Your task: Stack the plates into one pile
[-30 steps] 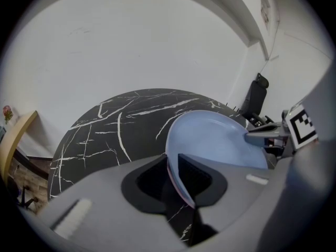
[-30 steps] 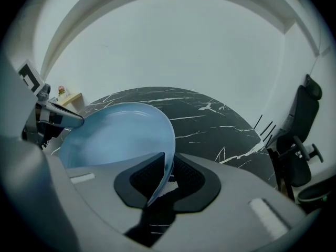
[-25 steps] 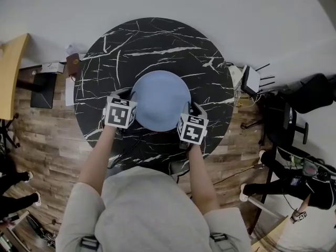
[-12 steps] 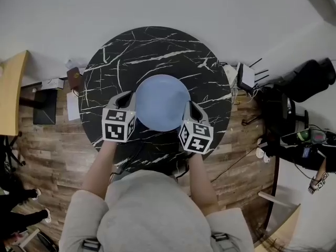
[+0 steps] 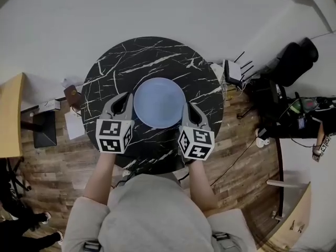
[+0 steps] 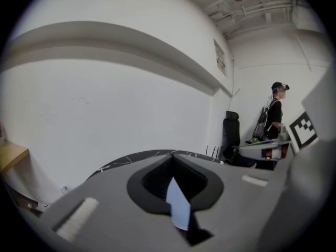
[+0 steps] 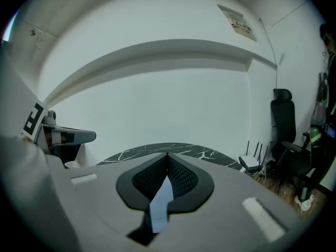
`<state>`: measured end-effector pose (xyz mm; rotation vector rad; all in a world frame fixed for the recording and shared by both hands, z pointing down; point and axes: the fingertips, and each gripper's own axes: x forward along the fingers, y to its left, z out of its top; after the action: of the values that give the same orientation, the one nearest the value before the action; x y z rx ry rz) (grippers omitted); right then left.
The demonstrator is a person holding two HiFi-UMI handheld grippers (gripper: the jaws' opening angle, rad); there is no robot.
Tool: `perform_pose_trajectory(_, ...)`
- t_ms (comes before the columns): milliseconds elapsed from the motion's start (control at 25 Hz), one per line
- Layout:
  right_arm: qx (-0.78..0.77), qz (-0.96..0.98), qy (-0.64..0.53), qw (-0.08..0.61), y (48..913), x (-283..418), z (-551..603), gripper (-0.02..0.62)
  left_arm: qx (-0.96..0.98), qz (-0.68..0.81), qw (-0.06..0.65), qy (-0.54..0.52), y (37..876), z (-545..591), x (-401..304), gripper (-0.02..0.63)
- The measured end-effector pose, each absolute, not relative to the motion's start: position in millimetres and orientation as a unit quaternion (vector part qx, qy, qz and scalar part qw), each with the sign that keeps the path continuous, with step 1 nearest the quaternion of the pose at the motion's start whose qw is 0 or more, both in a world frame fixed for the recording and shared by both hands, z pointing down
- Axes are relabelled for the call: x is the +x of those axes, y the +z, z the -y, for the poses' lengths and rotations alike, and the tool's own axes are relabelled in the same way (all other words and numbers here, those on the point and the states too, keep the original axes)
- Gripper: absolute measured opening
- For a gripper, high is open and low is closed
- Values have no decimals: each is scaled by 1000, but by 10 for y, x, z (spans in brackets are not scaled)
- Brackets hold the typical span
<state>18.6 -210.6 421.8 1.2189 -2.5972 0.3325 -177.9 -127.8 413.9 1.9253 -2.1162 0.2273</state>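
A round blue plate (image 5: 159, 102) lies flat at the middle of the round black marble table (image 5: 152, 54); from above I cannot tell whether more plates lie under it. My left gripper (image 5: 126, 96) hovers just left of the plate's rim, shut and empty. My right gripper (image 5: 187, 107) hovers just right of the rim, also shut and empty. In the left gripper view the jaws meet at the tip (image 6: 173, 154), and a sliver of the blue plate (image 6: 177, 206) shows through the gap below. The right gripper view shows the same: the gripper's shut tips (image 7: 167, 155) and a blue sliver of plate (image 7: 159, 206).
A white router with antennas (image 5: 232, 70) sits on the floor right of the table, with a black office chair (image 5: 291, 62) beyond it. A wooden desk (image 5: 10, 114) stands at the left. A person (image 6: 275, 112) stands by the far wall.
Both grippers have closed and pulled off the plate's rim, rising toward the camera. The plate stays on the table. The head view has lifted, so the table looks smaller.
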Motion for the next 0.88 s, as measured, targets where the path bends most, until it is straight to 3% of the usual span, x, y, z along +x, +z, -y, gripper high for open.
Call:
perform_pose_trajectory(280,444,889,73,80,3710,323,1743,3,688,721,44,71,3642,981,-1679,60)
perform_pose_trajectory(880,497,867,17,25,3093,637,880,5,726,687,-24,-5,2901,234,-1575,60)
